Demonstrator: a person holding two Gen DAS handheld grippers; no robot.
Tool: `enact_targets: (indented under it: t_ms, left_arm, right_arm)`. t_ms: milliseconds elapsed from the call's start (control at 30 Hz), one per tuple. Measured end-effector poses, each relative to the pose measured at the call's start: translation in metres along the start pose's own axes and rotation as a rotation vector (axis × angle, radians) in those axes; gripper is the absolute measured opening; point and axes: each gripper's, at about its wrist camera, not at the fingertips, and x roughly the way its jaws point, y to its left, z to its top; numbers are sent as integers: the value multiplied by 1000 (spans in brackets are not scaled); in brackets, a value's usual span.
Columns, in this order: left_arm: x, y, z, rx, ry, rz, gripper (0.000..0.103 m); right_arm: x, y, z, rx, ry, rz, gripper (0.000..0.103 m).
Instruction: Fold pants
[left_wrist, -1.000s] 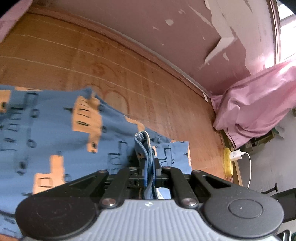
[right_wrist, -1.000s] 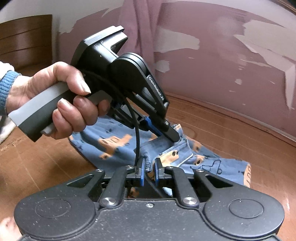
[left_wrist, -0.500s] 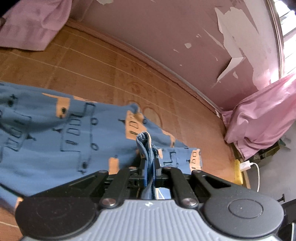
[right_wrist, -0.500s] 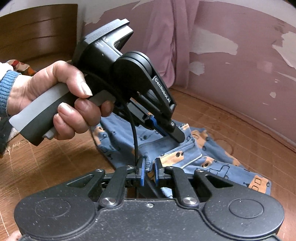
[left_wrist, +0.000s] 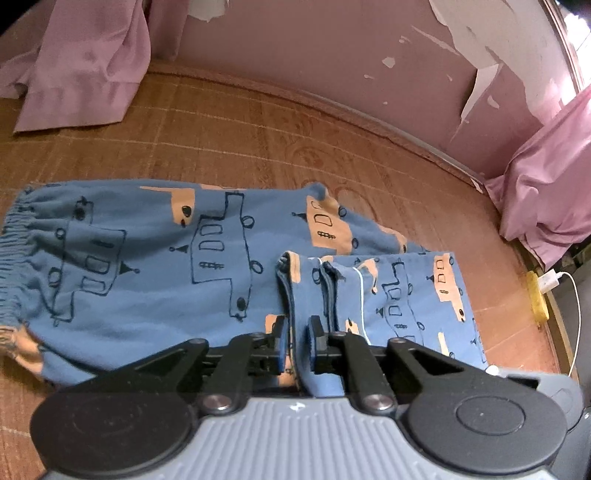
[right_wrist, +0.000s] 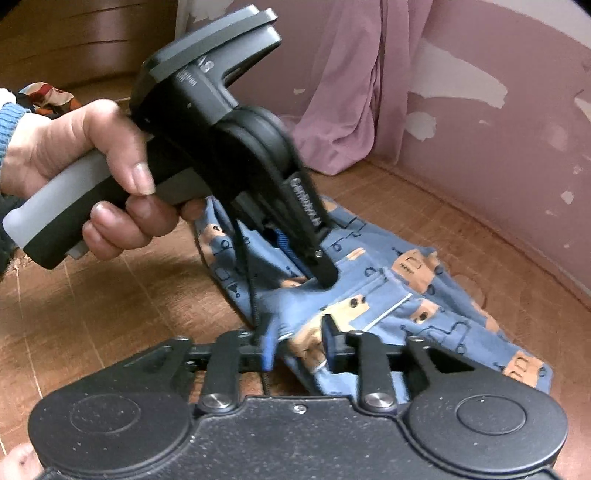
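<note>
The pants (left_wrist: 155, 266), blue cloth printed with orange and outlined vehicles, lie flat on the woven mat (left_wrist: 229, 133), which I take as the working surface. In my left wrist view the gathered waistband (left_wrist: 14, 236) sits at the left, near the mat's left edge, and the legs run to the right, where the leg ends are doubled back over the rest in a second layer with a thin white stripe. My left gripper (left_wrist: 297, 341) stands over that folded layer; its fingers (left_wrist: 279, 338) are parted, with a ridge of the cloth rising between them and a visible gap on each side, so I read them as released. In my right wrist view the right gripper (right_wrist: 295, 343) is likewise spread apart, a fold of the pants lying loose between its fingers. The same view shows my left hand (right_wrist: 85, 177) wrapped around the grey handle of the left gripper, whose tips press down on the cloth. Outward, a pink curtain (left_wrist: 77, 62) hangs to the mat's far left corner, another drape (left_wrist: 546, 184) fills the far right corner, and a flaking pink wall (left_wrist: 332, 48) runs along the far edge. A white charger (left_wrist: 550, 278) sits beyond the right edge.
</note>
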Motion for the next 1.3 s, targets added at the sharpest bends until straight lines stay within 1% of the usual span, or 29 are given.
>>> enact_targets:
  t_ms: [67, 100, 167, 200, 267, 367, 500, 600, 800, 900, 1033, 1100, 1133, 1167, 1233, 1300]
  left_arm:
    - [-5, -2, -2, 16, -11, 14, 26]
    - [-8, -4, -3, 26, -17, 25, 29]
    - [-13, -7, -4, 39, -31, 32, 31]
    - [-15, -9, -4, 39, -37, 30, 33]
    - [-19, -13, -3, 36, -44, 22, 39]
    - [-23, -20, -3, 51, -58, 13, 44]
    - [-21, -30, -4, 74, -43, -16, 44]
    - [-13, -38, -7, 98, -5, -20, 44]
    - [3, -48, -13, 136, 62, 17, 43]
    - [6, -48, -11, 125, 75, 49, 40]
    - [4, -45, -9, 105, 76, 55, 40]
    - [6, -48, -10, 116, 85, 58, 28]
    - [7, -50, -10, 126, 88, 57, 16]
    - [7, -52, -11, 136, 84, 65, 11]
    - [7, -54, -10, 141, 80, 61, 5]
    - [4, -55, -8, 134, 65, 66, 3]
  right_arm:
    - [-7, -7, -2, 18, -12, -10, 48]
    - [-10, -10, -4, 33, -13, -12, 52]
    - [-14, -18, -6, 63, -16, -19, 64]
    - [-16, -21, -8, 70, -15, -27, 67]
    - [-18, -27, -11, 72, -6, -60, 73]
    - [-20, -36, -18, 82, 23, -120, 77]
    - [-20, -50, -26, 116, 54, -172, 79]
    - [-22, -60, -32, 135, 58, -188, 81]
    - [-22, -67, -38, 169, 55, -188, 83]
    - [-21, -67, -39, 175, 54, -182, 83]
    - [-21, -67, -39, 181, 44, -175, 83]
    - [-21, -67, -40, 181, 44, -175, 83]
    - [-21, -67, -40, 181, 45, -174, 83]
    - [-21, -67, -40, 182, 47, -173, 83]
    - [-21, -67, -41, 185, 47, -174, 83]
    - [-21, -68, -40, 189, 43, -174, 83]
